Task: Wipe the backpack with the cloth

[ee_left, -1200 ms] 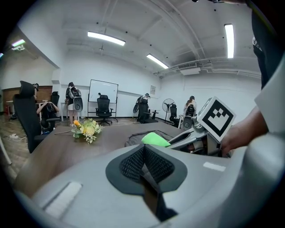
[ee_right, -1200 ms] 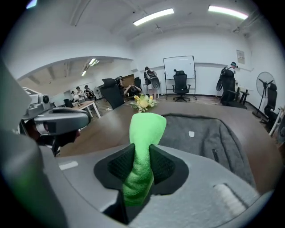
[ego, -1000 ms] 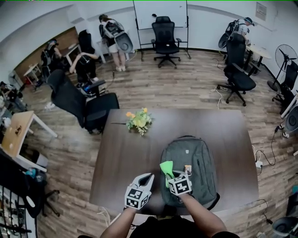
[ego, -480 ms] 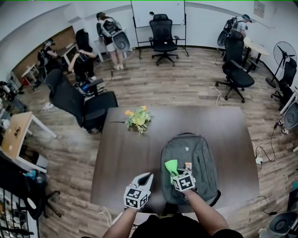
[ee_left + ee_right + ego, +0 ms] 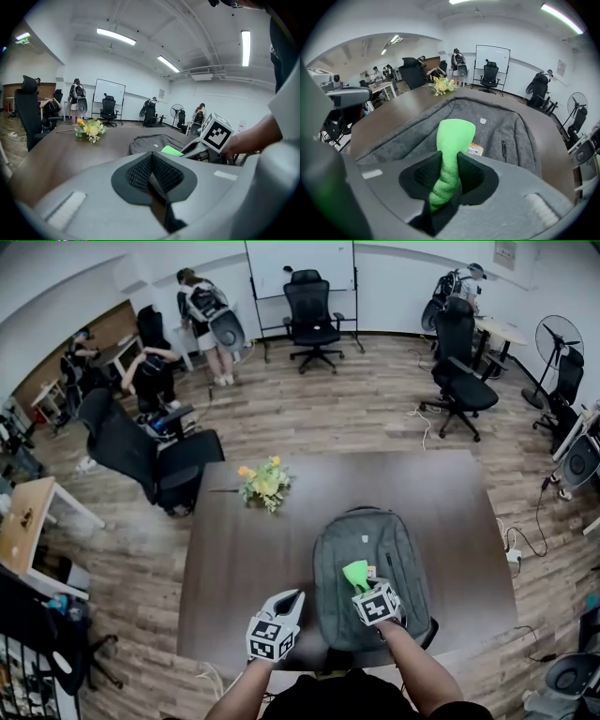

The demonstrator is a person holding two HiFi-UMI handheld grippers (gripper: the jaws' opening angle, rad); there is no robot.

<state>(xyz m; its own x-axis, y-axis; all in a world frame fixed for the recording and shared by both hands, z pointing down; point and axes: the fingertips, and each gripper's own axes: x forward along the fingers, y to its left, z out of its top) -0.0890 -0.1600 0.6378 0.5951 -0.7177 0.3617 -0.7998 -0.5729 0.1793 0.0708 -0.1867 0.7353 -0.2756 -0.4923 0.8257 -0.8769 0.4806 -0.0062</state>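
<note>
Two tongs show: the right tongs [image 5: 449,165] are clamped on a bunched green cloth [image 5: 454,133], whose free end sticks out over the near half of the grey backpack [image 5: 501,119]. The left tongs [image 5: 151,174] are closed with nothing between them, held over the table's [image 5: 244,554] near edge, just left of the backpack. The backpack lies flat by that near edge, right of the middle, and a small bunch of yellow flowers [image 5: 261,484] lies towards the far left corner.

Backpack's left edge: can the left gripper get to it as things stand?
Probably yes: the left gripper, shut and empty, is beside the backpack with only bare table between.
</note>
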